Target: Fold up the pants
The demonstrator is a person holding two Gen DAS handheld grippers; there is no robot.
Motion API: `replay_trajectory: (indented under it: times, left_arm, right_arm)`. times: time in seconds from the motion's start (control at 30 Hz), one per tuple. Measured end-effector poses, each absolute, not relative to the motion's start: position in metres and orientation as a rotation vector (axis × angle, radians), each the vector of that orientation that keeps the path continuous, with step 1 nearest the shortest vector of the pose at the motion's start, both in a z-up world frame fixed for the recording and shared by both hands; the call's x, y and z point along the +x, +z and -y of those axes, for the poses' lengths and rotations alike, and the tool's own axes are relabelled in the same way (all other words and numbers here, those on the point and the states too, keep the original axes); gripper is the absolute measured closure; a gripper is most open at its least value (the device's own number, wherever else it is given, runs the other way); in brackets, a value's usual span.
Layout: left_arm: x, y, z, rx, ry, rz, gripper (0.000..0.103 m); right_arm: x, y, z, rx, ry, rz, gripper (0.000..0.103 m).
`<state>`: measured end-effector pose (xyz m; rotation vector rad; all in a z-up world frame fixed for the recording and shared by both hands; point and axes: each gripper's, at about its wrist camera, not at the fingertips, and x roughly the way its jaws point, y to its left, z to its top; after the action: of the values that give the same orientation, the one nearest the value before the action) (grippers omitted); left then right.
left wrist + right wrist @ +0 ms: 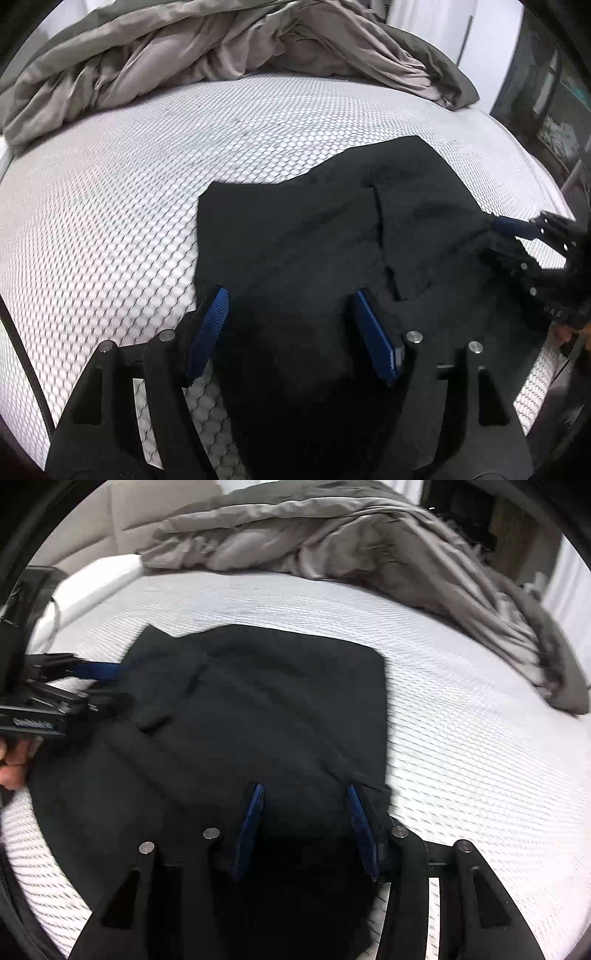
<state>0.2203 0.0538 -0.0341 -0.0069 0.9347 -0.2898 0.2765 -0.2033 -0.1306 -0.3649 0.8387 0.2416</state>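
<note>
Two grippers hover low over one pair of black pants [314,236], which lies spread on the white honeycomb-textured mattress [110,184] in front of a rumpled grey duvet [184,48]. My left gripper [291,332] stands with its blue pads well apart, straddling the near left portion of the cloth; I see fabric below and between the pads, but neither pad pinches it. My right gripper [306,823] sits over the near right corner of the garment, jaws parted somewhat narrower, dark cloth between them — whether the pads actually press on a fold I cannot tell, the black swallows every edge. What matters for the coming move is that the pants run away from both grippers toward the duvet, the long axis roughly along the way I point, so I judge a fold would carry the near edge forward onto the far part. Both hands seem about equally near. From the left view I get the crumpled, layered right half of the cloth and the other gripper beside it; the right view alone shows the far edge lying fairly square and flat, plus fingers [13,764] of the person's left hand on the handle.
</note>
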Motion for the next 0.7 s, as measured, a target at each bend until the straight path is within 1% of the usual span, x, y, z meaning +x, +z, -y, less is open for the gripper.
replay_trajectory:
  times: [0.07, 0.17, 0.23, 0.37, 0.43, 0.47, 0.53, 0.6, 0.63, 0.7]
  left_arm:
    - [0.214, -0.026, -0.056, -0.008, -0.265, -0.927, 0.041]
    - [0.213, -0.004, -0.054, -0.018, -0.260, -0.844, 0.042]
    - [0.221, 0.002, -0.052, -0.055, -0.245, -0.833, 0.042]
    - [0.256, -0.011, -0.040, -0.107, -0.216, -0.892, 0.047]
    - [0.269, -0.027, -0.034, -0.074, -0.188, -0.946, 0.047]
    - [0.273, -0.031, -0.035, -0.068, -0.194, -0.946, 0.047]
    - [0.270, -0.032, -0.036, -0.040, -0.199, -0.934, 0.047]
    - [0.263, -0.032, -0.043, -0.028, -0.182, -0.930, 0.046]
    - [0.260, -0.032, -0.047, -0.038, -0.185, -0.930, 0.046]
    - [0.250, -0.027, -0.056, -0.058, -0.182, -0.932, 0.049]
  right_arm:
    - [0.272, -0.127, 0.199, -0.380, 0.231, -0.822, 0.055]
    - [0.273, -0.113, 0.196, -0.272, 0.285, -0.788, 0.055]
    - [0.278, -0.106, 0.190, -0.220, 0.304, -0.776, 0.055]
    - [0.303, -0.112, 0.157, -0.222, 0.301, -0.800, 0.055]
    - [0.316, -0.125, 0.148, -0.221, 0.311, -0.863, 0.055]
    - [0.321, -0.134, 0.144, -0.250, 0.304, -0.898, 0.055]
    - [0.324, -0.141, 0.148, -0.303, 0.299, -0.906, 0.055]
    - [0.320, -0.136, 0.164, -0.356, 0.225, -0.902, 0.055]
    - [0.317, -0.134, 0.173, -0.364, 0.213, -0.901, 0.057]
    - [0.307, -0.131, 0.190, -0.304, 0.272, -0.906, 0.057]
